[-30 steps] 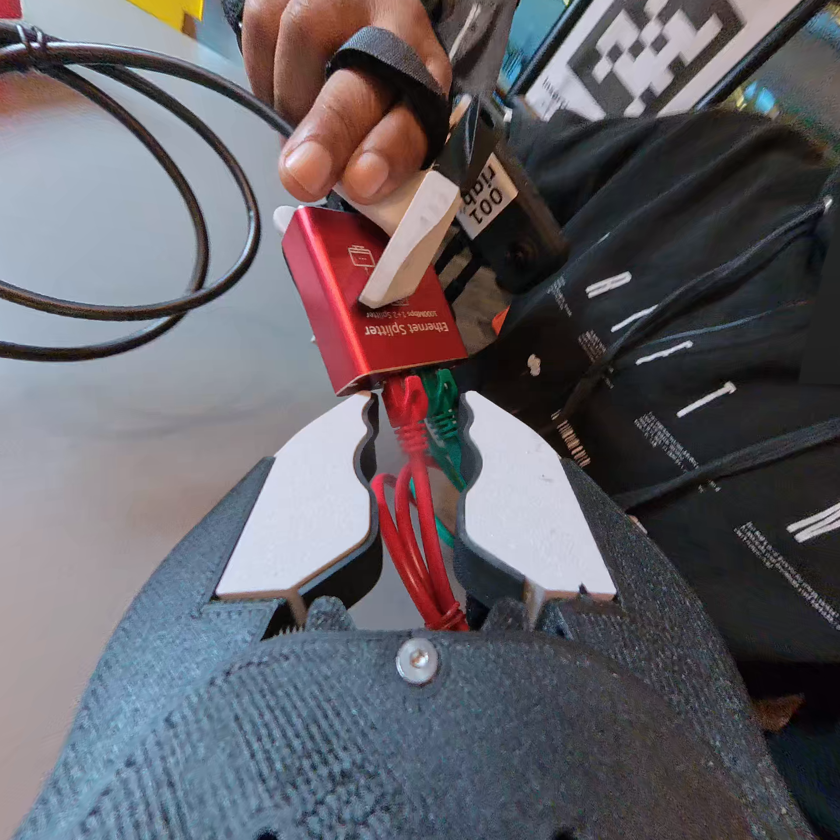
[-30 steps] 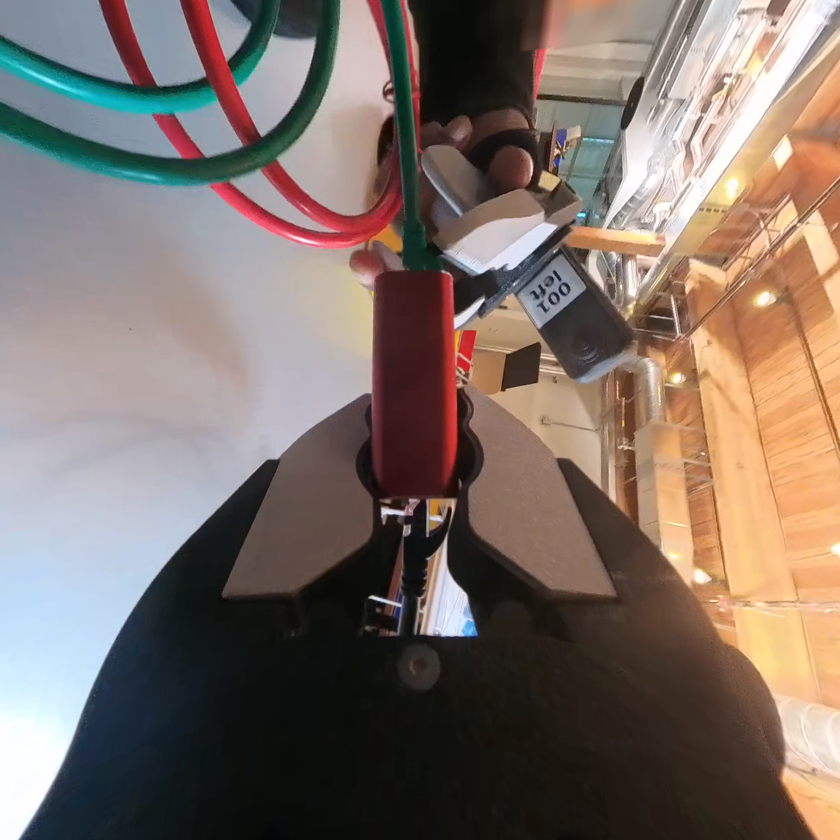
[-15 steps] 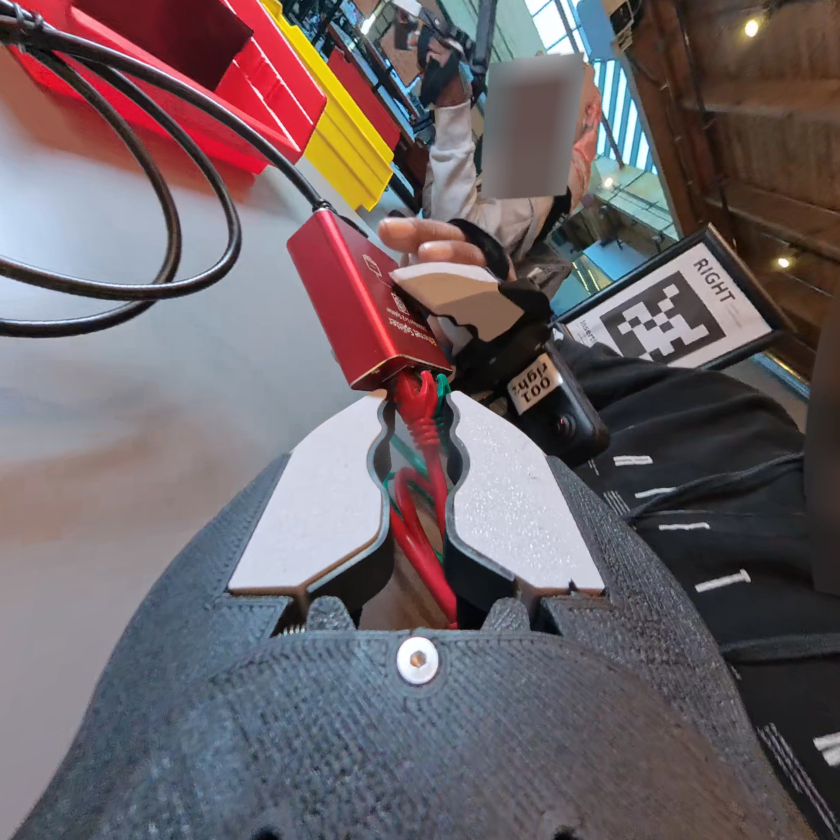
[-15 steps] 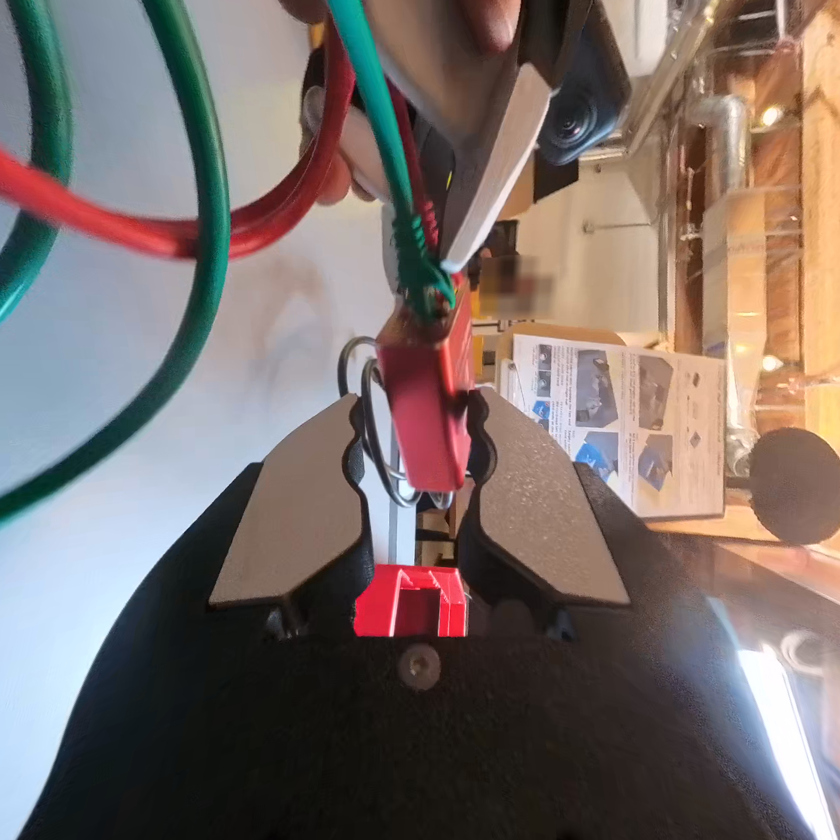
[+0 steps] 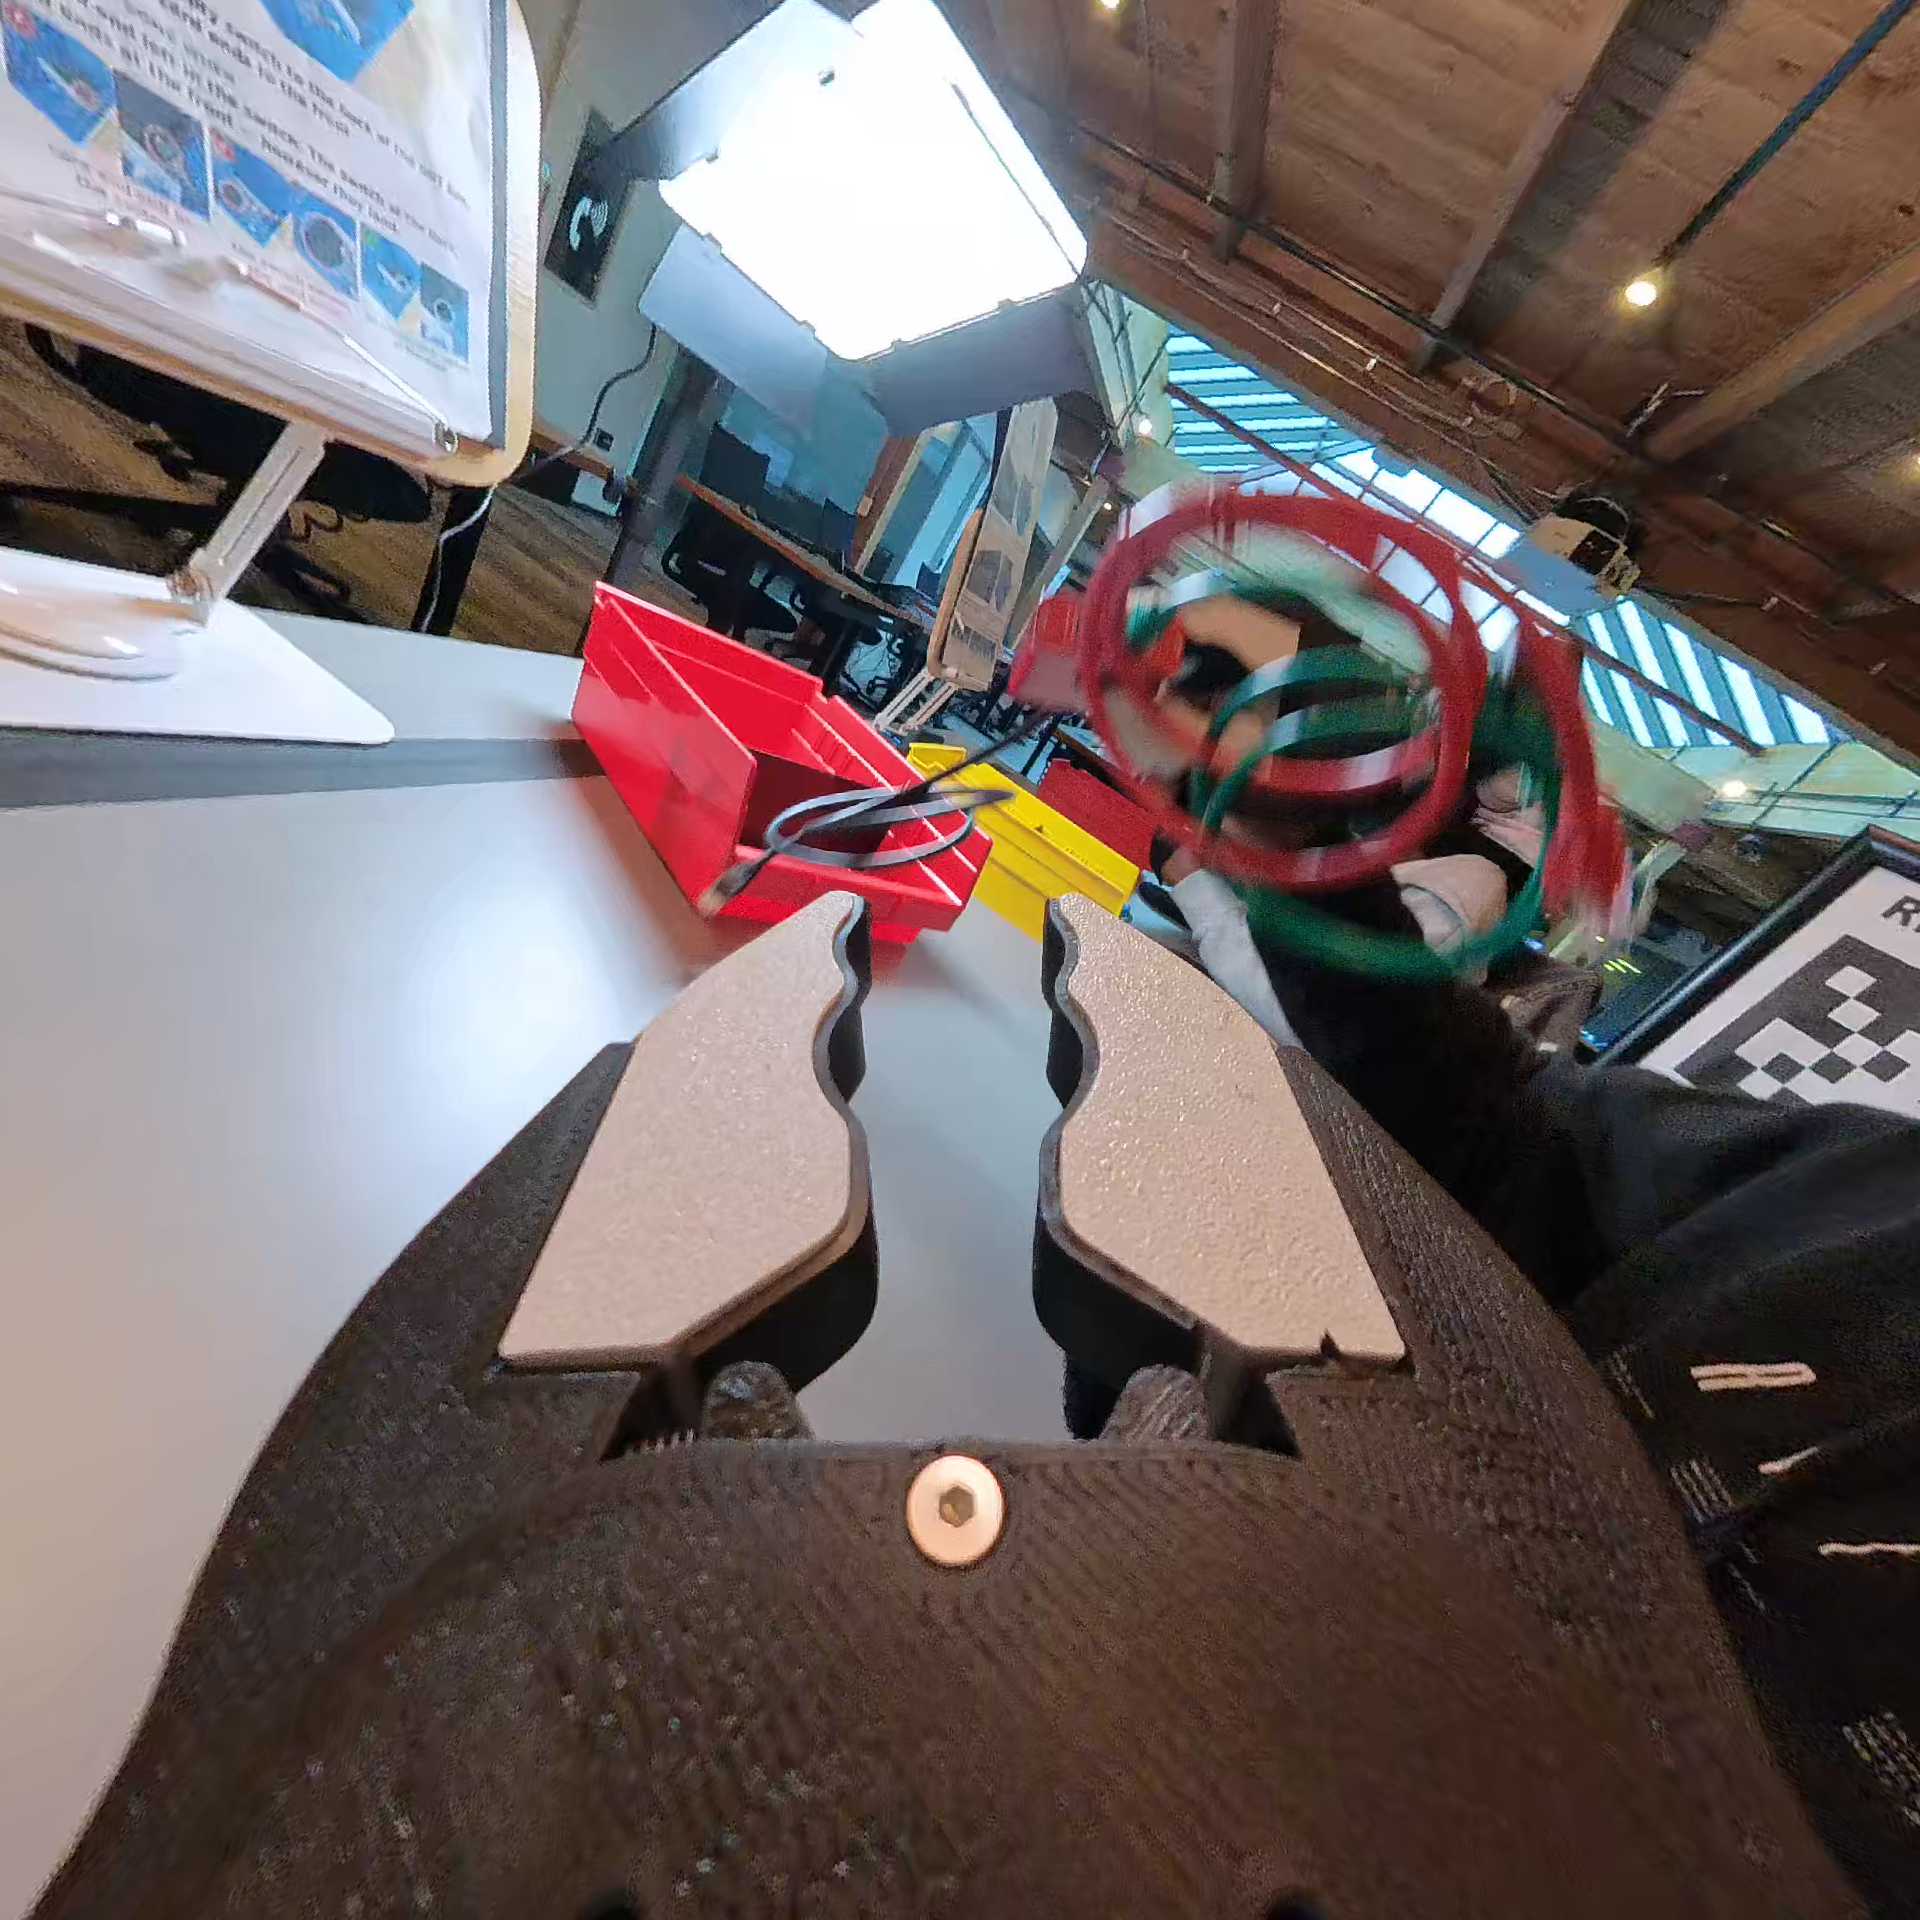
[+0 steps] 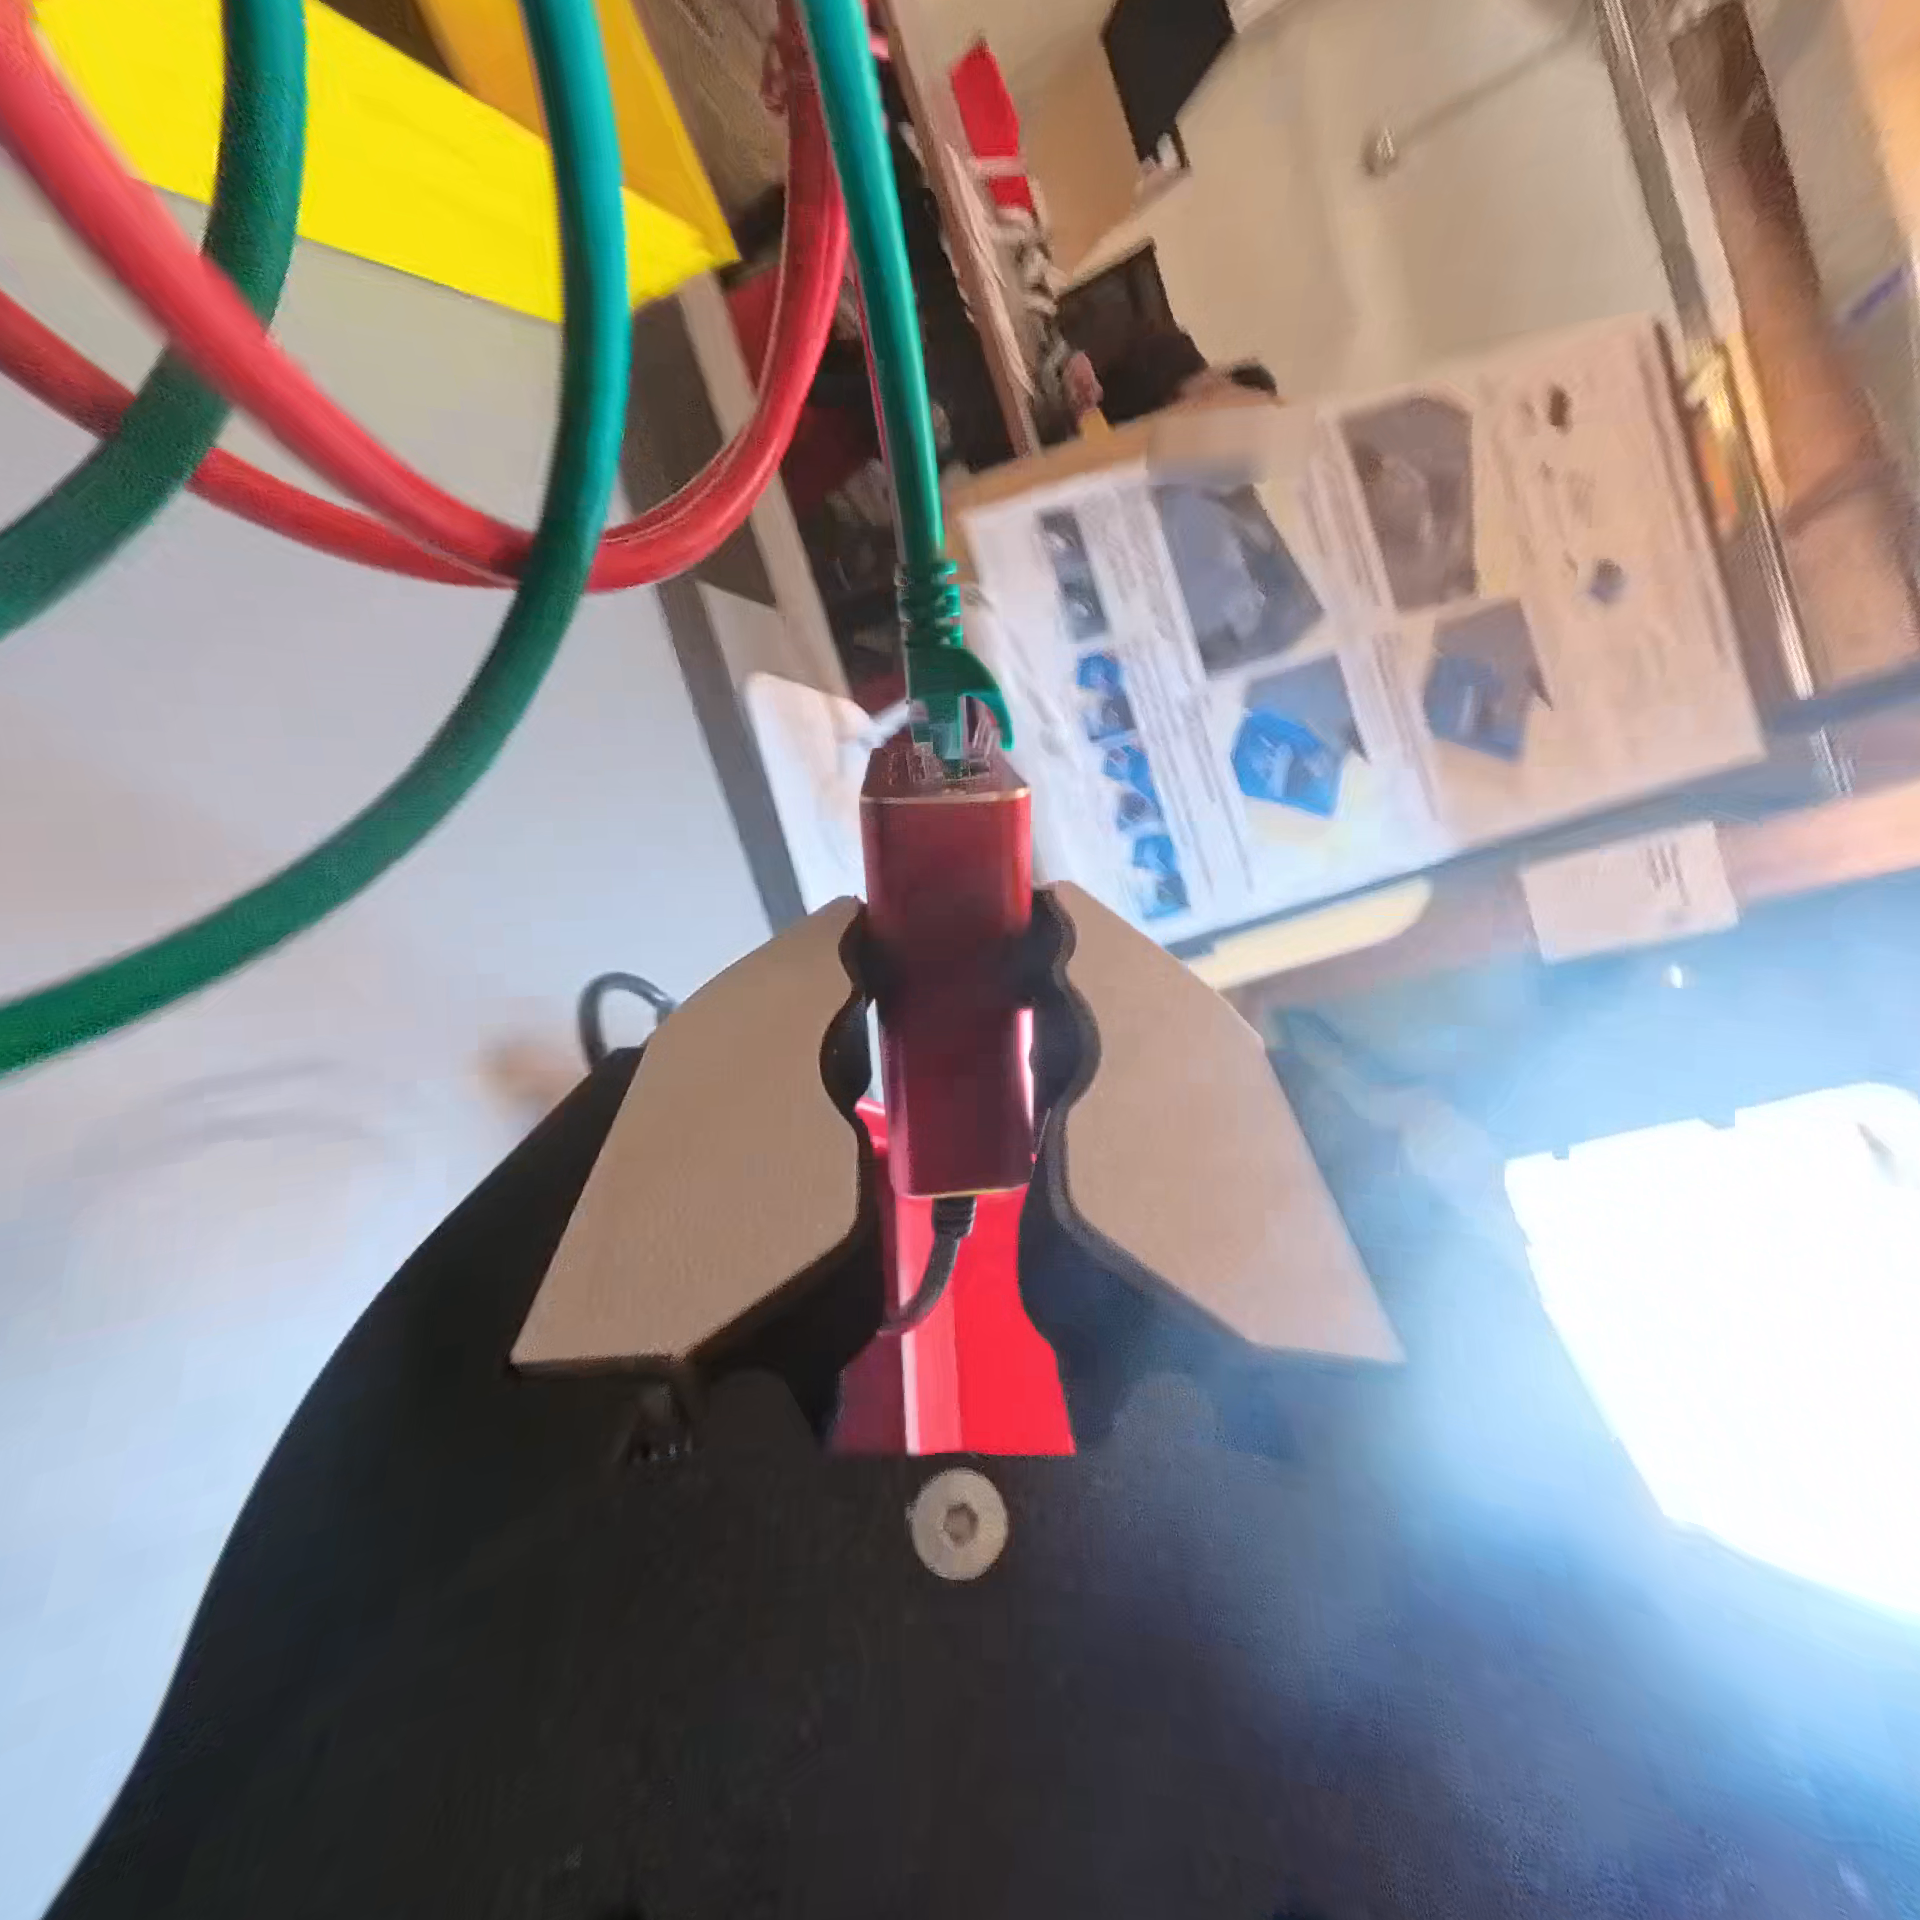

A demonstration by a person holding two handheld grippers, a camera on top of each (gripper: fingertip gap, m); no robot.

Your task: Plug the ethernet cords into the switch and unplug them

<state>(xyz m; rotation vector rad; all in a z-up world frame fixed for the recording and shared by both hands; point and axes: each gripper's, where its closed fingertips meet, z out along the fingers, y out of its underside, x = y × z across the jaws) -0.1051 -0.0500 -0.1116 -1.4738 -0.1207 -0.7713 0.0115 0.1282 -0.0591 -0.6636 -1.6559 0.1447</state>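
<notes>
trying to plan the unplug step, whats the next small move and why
Probably bring the open, empty left hand-held gripper back to the green plug, since it sits in the red switch that the right hand-held gripper clamps.

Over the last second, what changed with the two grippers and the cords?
The left gripper let go of the red cord and drew back; it is open and empty over the table. The red switch swung away with both cords. The right gripper stays clamped on the switch, with the green cord still plugged in.
</notes>
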